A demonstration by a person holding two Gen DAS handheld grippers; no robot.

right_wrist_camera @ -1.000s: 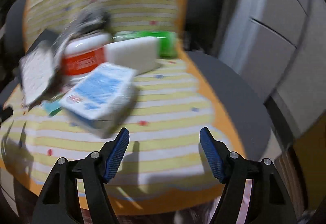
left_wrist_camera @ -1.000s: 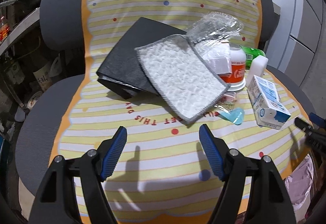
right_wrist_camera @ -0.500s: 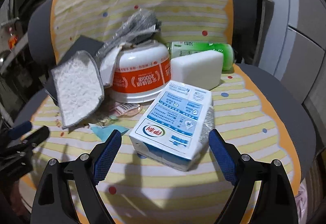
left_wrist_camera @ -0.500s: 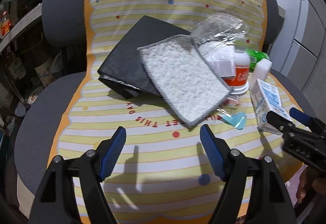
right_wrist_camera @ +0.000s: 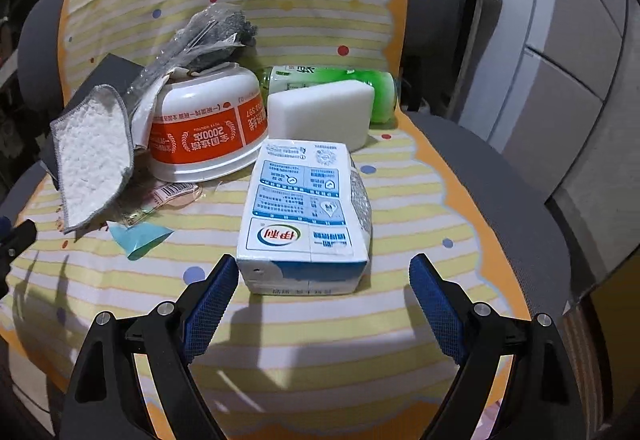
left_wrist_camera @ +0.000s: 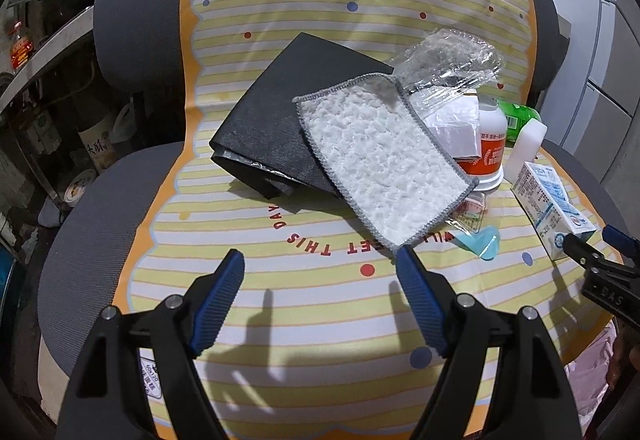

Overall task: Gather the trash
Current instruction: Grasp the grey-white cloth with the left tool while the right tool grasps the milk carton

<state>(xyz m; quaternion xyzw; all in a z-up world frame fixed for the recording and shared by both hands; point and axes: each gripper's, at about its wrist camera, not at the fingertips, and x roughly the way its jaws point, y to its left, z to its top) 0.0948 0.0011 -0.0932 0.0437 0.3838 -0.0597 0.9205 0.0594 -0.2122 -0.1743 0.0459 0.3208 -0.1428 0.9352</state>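
A grey office chair wears a yellow-striped plastic cover with coloured dots; the clutter lies on its seat, ahead of both tongs. Ahead of the left gripper, whose blue-padded jaws are spreading with nothing between them, lies a folded black sheet, and overlapping it a white fluffy cloth with grey edging, its near corner just beyond the right-hand pad. The right gripper stands wide, its jaws either side of the near end of a white and blue milk carton lying flat; the pads do not press on it. Beyond the carton sit an upturned white and orange paper bowl, a white foam block, a green plastic bottle on its side, and crumpled clear wrapping; to the left of the carton, a small teal scrap.
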